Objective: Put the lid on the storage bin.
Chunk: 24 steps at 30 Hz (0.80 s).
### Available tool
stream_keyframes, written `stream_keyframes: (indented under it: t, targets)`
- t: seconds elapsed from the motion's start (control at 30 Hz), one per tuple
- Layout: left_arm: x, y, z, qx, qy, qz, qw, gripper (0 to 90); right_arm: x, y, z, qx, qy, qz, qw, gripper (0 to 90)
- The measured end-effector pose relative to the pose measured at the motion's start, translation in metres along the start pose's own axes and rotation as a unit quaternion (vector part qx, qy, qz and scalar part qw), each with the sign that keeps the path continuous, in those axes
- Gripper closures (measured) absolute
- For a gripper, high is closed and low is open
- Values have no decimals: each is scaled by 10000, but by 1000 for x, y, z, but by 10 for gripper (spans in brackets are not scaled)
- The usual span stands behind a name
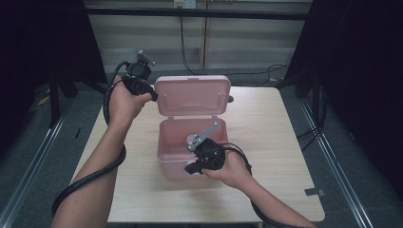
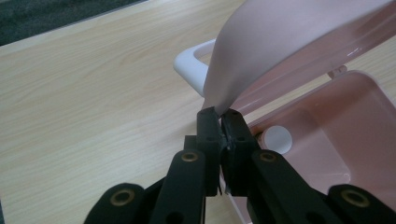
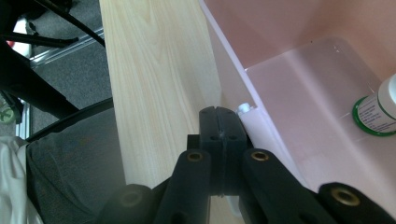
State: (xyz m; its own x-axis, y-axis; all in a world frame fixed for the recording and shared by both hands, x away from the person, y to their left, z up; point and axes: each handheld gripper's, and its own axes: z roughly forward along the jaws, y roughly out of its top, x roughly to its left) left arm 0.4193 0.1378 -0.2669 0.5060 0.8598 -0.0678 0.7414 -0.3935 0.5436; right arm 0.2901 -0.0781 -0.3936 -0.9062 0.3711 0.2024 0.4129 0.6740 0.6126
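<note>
Pink box (image 1: 185, 152), smooth rounded plastic, sits mid-worktop (image 1: 266, 128) with its lid (image 1: 192, 95) raised toward the far edge. The left tool (image 2: 218, 116) is clamped on the lid's corner; its view adds a white handle (image 2: 189, 70). The right tool (image 3: 219, 114), jaws together, pinches the box's near wall; its view reveals a white, green-ringed bottle (image 3: 380, 112) inside.

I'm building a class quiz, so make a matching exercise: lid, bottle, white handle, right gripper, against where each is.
1 lid
2 bottle
3 white handle
4 right gripper

A inside the box
B shut, beside the box's near wall
C pinched by the left gripper
D on the lid's outside

Pairs: 1-C, 2-A, 3-D, 4-B
</note>
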Motion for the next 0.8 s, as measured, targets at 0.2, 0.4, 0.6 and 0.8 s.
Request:
stream_keyframes:
  t: [0.2,0.4,0.6,0.8]
  targets:
    - [-1,-2,-2,37,8,60,10000,868,-1,0,0,9,-6,18,10000,900]
    - [-3,-6,-4,39,-15,96,9999,867,1,1,-1,76,-9,81,9999,900]
    - [-5,-11,-6,11,-22,146,9999,865,0,1,-1,84,-9,72,9999,900]
    - [-5,-15,-6,7,-97,126,9999,864,-2,2,-2,82,47,150,9998,900]
